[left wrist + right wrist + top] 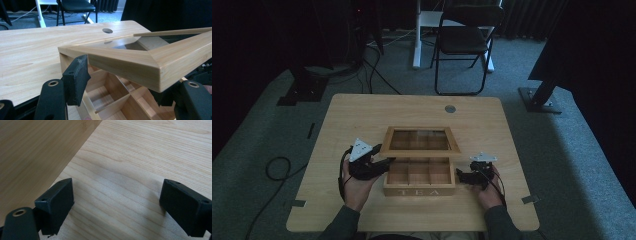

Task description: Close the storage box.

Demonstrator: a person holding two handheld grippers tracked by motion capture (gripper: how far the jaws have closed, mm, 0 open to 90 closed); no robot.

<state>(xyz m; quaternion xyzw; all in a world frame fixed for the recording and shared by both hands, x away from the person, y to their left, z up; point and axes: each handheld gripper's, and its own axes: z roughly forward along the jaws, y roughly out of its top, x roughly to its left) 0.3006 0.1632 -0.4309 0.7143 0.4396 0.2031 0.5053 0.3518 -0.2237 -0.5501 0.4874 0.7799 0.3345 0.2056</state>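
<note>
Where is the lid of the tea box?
In the high view, the glass-paned lid is raised over the tea box at mid-table, its left corner between the left gripper jaws.

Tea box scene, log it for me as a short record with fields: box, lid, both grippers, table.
box: wooden tea box, marked TEA on the front, open compartments inside look empty
lid: glass-paned wooden lid, raised partway, left front corner between the left gripper's jaws
left gripper: at the lid's left front corner, jaws apart around it
right gripper: beside the box's right wall, jaws open, holding nothing
table: light wood, round hole near the far edge
</note>
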